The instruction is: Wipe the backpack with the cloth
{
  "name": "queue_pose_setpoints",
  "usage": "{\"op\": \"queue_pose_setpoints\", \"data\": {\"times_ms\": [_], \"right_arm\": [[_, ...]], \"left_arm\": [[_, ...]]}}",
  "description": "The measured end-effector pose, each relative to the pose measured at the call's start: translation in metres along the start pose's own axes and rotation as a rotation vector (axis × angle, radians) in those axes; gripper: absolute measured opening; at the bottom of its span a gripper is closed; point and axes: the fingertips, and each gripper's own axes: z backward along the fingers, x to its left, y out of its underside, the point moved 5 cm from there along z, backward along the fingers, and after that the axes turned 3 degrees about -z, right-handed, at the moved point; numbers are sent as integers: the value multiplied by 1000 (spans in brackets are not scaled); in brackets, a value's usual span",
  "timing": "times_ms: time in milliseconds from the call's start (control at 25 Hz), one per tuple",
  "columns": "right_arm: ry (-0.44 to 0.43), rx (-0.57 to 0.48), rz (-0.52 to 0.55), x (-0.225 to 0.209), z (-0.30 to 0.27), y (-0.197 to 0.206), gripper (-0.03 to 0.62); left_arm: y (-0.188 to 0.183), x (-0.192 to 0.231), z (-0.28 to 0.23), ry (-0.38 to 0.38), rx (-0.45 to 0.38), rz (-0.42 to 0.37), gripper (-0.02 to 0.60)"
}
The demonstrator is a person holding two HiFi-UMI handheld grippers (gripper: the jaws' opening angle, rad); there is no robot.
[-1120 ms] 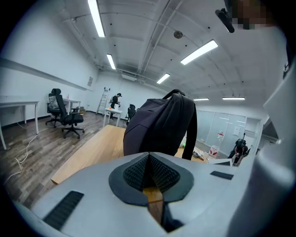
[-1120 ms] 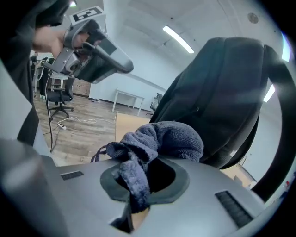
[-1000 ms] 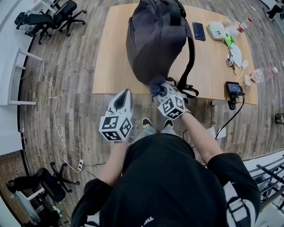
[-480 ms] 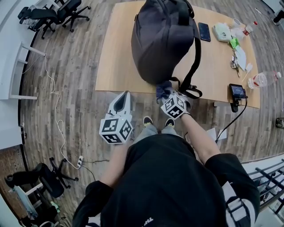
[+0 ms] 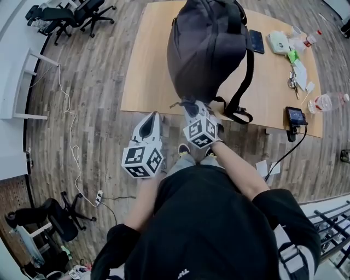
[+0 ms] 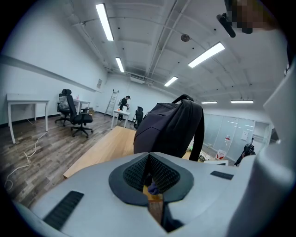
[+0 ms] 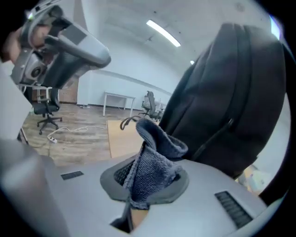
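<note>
A dark grey backpack (image 5: 210, 46) stands upright near the front edge of a light wooden table (image 5: 147, 65). My right gripper (image 5: 192, 111) is shut on a blue-grey cloth (image 7: 150, 164), and the cloth (image 5: 190, 106) presses against the backpack's lower front. In the right gripper view the backpack (image 7: 231, 106) fills the right side, close behind the cloth. My left gripper (image 5: 151, 123) hangs shut and empty in front of the table edge, left of the backpack (image 6: 169, 127); its pads (image 6: 159, 173) meet with nothing between them.
On the table's right end lie a phone (image 5: 256, 41), a white box (image 5: 279, 41), a water bottle (image 5: 327, 101), keys and papers. A small black device (image 5: 295, 117) with a cable sits at the front right corner. Office chairs (image 5: 90, 11) stand at the back left. A white cable (image 5: 71, 136) runs across the floor.
My right gripper with the cloth has slid left along the backpack's lower front edge. The left gripper has stayed about where it was.
</note>
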Motion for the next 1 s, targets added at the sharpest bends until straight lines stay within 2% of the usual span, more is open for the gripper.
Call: {"op": "queue_pose_setpoints", "data": {"times_ms": [120, 200, 360, 440, 520, 560, 680, 800, 920, 1000], "right_arm": [[126, -181, 162, -22, 38, -52, 38], [195, -293, 332, -43, 69, -99, 38], [297, -431, 674, -76, 129, -173, 38], [391, -467, 742, -97, 156, -200, 38], [442, -449, 720, -125, 169, -217, 38], [427, -424, 684, -137, 169, -220, 38], [267, -379, 563, -156, 163, -222, 38], [142, -367, 591, -155, 165, -223, 50], [-18, -346, 581, -154, 166, -225, 139], [-95, -292, 570, -156, 167, -222, 205]], "left_arm": [[-3, 5, 4, -11, -8, 1, 15], [-3, 7, 5, -15, -10, 7, 15], [-7, 8, 4, -12, -29, 10, 15], [-11, 7, 2, -4, -39, 10, 15], [-13, 6, 0, 3, -45, 10, 15], [-14, 5, -1, 6, -45, 10, 15], [-14, 1, -3, 17, -44, 7, 15], [-14, 1, -4, 20, -43, 8, 15], [-15, 3, -4, 16, -43, 9, 15], [-16, 4, -3, 14, -45, 10, 15]]}}
